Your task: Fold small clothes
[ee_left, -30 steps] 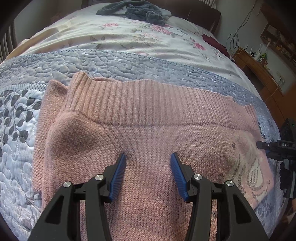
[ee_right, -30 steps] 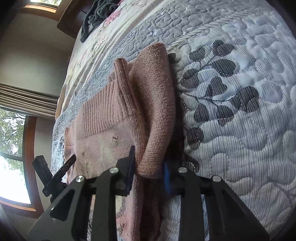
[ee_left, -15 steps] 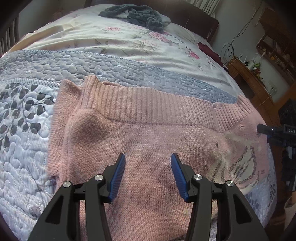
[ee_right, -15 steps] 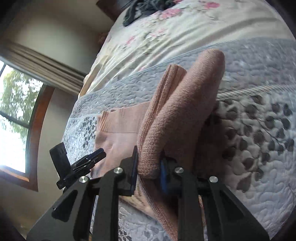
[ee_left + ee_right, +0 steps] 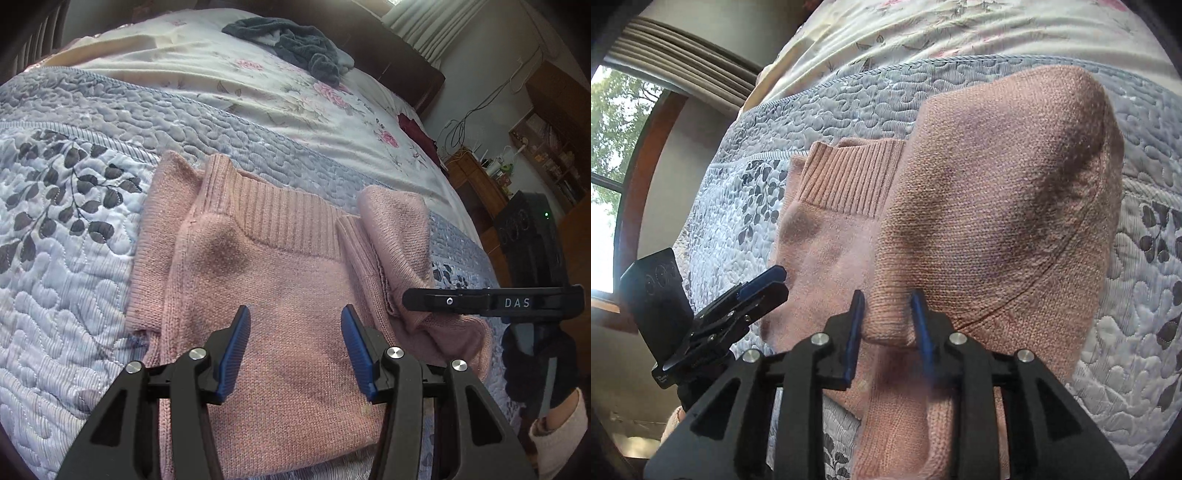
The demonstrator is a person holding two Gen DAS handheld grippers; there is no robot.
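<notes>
A pink knit sweater [image 5: 266, 295] lies on the quilted bed, ribbed hem toward the far side. My left gripper [image 5: 293, 345] hovers open just above the sweater's middle, nothing between its blue pads. My right gripper [image 5: 888, 328] is shut on a fold of the sweater's right side [image 5: 990, 229], which it holds lifted and curled over toward the centre. In the left wrist view the right gripper [image 5: 413, 297] comes in from the right with the raised flap [image 5: 395, 225] bunched around its tip. The left gripper [image 5: 759, 286] shows at the lower left of the right wrist view.
The grey-blue quilt [image 5: 74, 258] with leaf print surrounds the sweater. Behind it lies a floral sheet [image 5: 258, 85] with a dark grey garment pile [image 5: 303, 42]. A wooden headboard, a dresser [image 5: 480, 184] and a window [image 5: 605, 147] frame the bed.
The right gripper has carried the sweater's right side up and leftward over the body, so the printed front is now covered. The left gripper stayed open and pulled back slightly.
</notes>
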